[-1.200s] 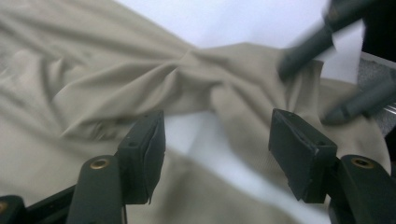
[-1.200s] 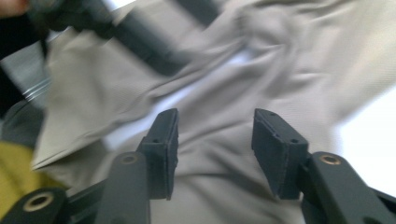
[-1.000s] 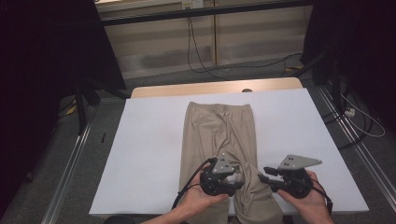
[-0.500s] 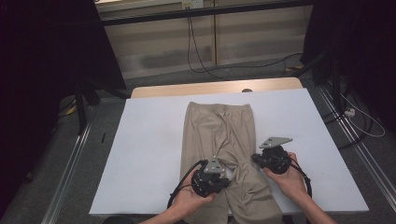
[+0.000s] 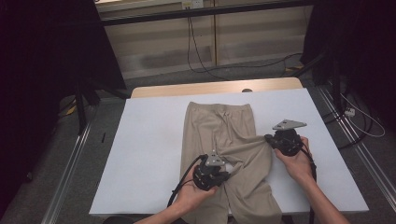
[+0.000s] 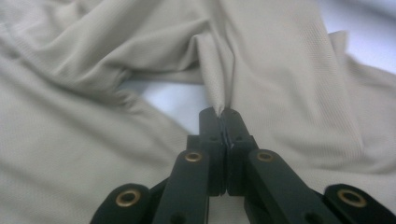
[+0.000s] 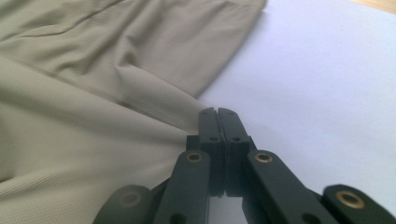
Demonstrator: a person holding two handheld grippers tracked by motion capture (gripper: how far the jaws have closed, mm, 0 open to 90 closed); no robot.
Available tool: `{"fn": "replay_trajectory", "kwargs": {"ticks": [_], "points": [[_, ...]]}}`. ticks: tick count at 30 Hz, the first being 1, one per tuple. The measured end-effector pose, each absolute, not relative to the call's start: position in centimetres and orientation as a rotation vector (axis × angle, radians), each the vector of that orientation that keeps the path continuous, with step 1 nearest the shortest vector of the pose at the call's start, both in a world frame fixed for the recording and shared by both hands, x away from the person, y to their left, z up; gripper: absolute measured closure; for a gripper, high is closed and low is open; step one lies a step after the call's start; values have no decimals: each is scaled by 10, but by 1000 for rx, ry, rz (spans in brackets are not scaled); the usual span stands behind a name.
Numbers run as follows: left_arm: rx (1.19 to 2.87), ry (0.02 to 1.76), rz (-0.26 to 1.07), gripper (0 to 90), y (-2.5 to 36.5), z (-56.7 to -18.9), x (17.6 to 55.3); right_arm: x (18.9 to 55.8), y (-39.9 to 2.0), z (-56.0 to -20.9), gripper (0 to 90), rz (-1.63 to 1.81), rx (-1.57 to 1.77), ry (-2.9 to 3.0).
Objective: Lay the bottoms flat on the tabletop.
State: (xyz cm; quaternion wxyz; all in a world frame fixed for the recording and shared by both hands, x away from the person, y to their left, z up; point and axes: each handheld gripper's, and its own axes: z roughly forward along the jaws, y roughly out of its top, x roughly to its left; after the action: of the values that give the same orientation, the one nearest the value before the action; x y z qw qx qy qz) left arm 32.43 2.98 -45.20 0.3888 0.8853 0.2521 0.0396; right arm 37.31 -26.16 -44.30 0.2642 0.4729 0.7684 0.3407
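Note:
Beige trousers (image 5: pixel 219 126) lie on the white table top (image 5: pixel 149 140), waistband at the far end. My left gripper (image 5: pixel 230 164) is low on the trousers near the front edge; in the left gripper view it (image 6: pixel 219 112) is shut on a raised fold of the fabric (image 6: pixel 289 70). My right gripper (image 5: pixel 267 138) is at the trousers' right edge, with a ridge of cloth drawn across to it. In the right gripper view its jaws (image 7: pixel 217 111) are together and the fabric (image 7: pixel 93 70) runs in under the left jaw.
A wooden strip (image 5: pixel 210 88) borders the table's far edge. Metal rails (image 5: pixel 70 172) run along the left side and cables (image 5: pixel 359 121) lie on the floor at right. Bare white table (image 7: pixel 327 93) lies to the right of the trousers.
My right gripper has moved away from the front edge, up and to the right, dragging trouser cloth with it into a diagonal ridge. The left gripper has stayed about where it was.

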Motion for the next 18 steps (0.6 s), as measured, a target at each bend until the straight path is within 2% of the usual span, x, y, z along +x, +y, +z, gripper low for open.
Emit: {"fn": "replay_trajectory", "kwargs": {"ticks": [2, 4, 8, 11, 14, 15, 18], "points": [[2259, 658, 103, 890, 32, -454, 326, 374, -263, -445, 881, 923, 1284, 2074], [2251, 667, 96, 887, 33, -455, 326, 371, -262, -444, 743, 934, 1294, 2060], [2239, 646, 91, 843, 35, -454, 324, 347, -260, -435, 609, 979, 1271, 2064], [2218, 642, 74, 768, 37, -452, 323, 319, -260, -436, 624, 1028, 1299, 2093], [2207, 620, 69, 799, 39, -449, 320, 289, -257, -438, 734, 1042, 1288, 2167], [2214, 612, 69, 838, 39, -449, 320, 280, -257, -437, 769, 1054, 1282, 2185], [2229, 604, 71, 880, 36, -451, 320, 258, -255, -439, 800, 1082, 1258, 2248]]}}
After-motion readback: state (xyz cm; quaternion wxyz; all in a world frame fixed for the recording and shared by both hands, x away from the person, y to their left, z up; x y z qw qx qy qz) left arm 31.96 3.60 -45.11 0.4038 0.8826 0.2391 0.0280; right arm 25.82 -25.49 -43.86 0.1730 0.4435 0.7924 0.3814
